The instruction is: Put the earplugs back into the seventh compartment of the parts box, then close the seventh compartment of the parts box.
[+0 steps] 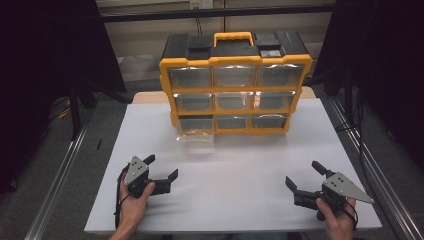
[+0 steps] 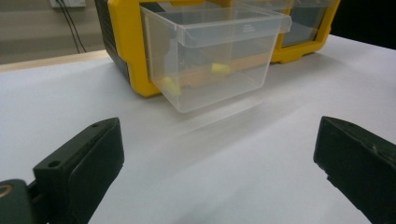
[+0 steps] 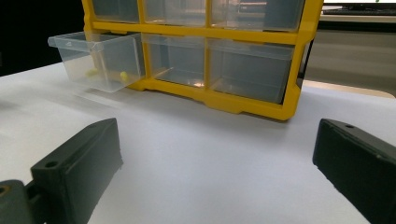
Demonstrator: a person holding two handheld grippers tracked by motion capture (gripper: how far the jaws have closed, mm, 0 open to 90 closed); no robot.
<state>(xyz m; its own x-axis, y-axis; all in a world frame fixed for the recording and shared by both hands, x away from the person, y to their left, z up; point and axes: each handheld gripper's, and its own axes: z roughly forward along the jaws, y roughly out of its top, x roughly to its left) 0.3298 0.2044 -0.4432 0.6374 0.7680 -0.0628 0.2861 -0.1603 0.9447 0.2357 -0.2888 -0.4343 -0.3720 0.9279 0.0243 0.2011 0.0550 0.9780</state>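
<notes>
You see a white bench [image 1: 240, 165] over grey floor [image 1: 35, 190], with metal rails [image 1: 60, 172] along both sides. Behind it hang dark curtains [image 1: 45, 60], and a black crossbar [image 1: 215, 12] spans the beige wall [image 1: 145, 40].

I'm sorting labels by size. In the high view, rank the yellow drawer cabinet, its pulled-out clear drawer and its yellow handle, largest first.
1. yellow drawer cabinet
2. pulled-out clear drawer
3. yellow handle
Drawer and handle look close in width; the drawer sits nearer the camera, so that order is unsure.
</notes>
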